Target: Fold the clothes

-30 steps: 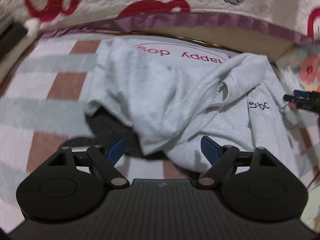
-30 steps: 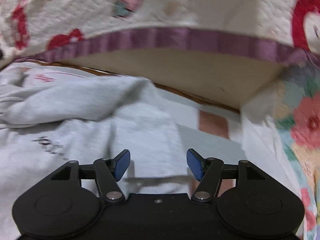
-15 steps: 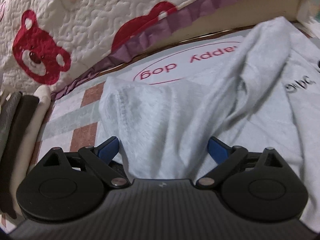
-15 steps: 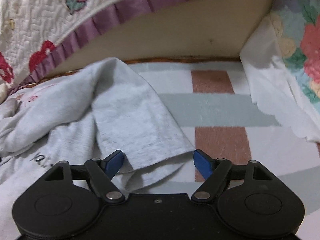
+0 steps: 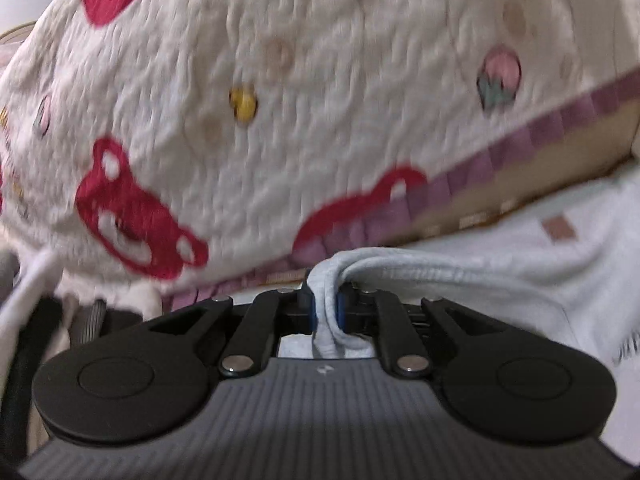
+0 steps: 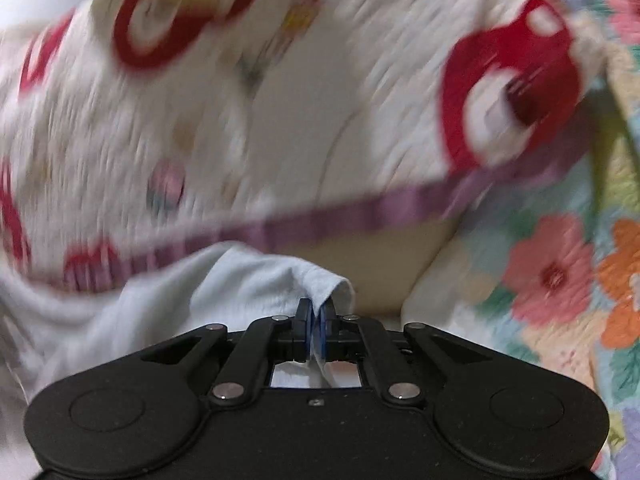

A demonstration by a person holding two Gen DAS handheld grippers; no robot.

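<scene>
A light grey sweatshirt [image 5: 480, 280] hangs lifted off the checked mat, stretched between both grippers. In the left wrist view my left gripper [image 5: 326, 312] has its jaws closing, and the blue pads press on a rolled hem of the garment. In the right wrist view my right gripper [image 6: 318, 332] is shut on a thin edge of the same sweatshirt [image 6: 240, 288], which trails away to the left. Most of the garment is hidden below the gripper bodies.
A white quilted cover with red bears and a purple frill [image 5: 320, 80] fills the view close ahead of both grippers [image 6: 240, 100]. A floral fabric [image 6: 560, 272] hangs at the right. Dark folded items [image 5: 24, 340] lie at the far left. The checked mat [image 5: 556, 228] shows at right.
Both grippers went from open around the sweatshirt's edges to pinched on them. Both have risen and tipped up, so the quilt now fills the views and the sweatshirt is lifted.
</scene>
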